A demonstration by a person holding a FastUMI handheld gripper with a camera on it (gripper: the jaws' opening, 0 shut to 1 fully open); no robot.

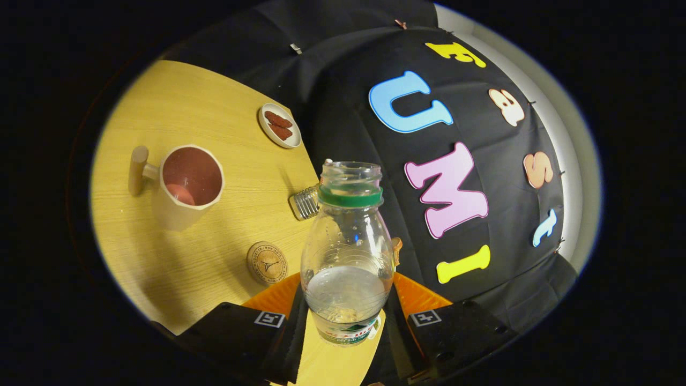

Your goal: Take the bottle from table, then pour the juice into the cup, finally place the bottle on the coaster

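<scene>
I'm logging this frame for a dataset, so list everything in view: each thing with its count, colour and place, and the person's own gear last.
bottle: 1, clear with a green neck ring, uncapped, a little liquid inside; held between the fingers.
cup: 1, cream outside, reddish inside, with a handle; on the table beyond the fingers, away from the bottle.
coaster: 1, round, wooden; on the table between the cup and the bottle.
small dish: 1, white, holding two reddish-brown pieces; far on the table, near the cloth wall.
small ribbed object: 1, silvery; at the table's edge behind the bottle; what it is I cannot tell.
table: 1, light wood.
tongs: 1, both fingers closed on the bottle.
</scene>
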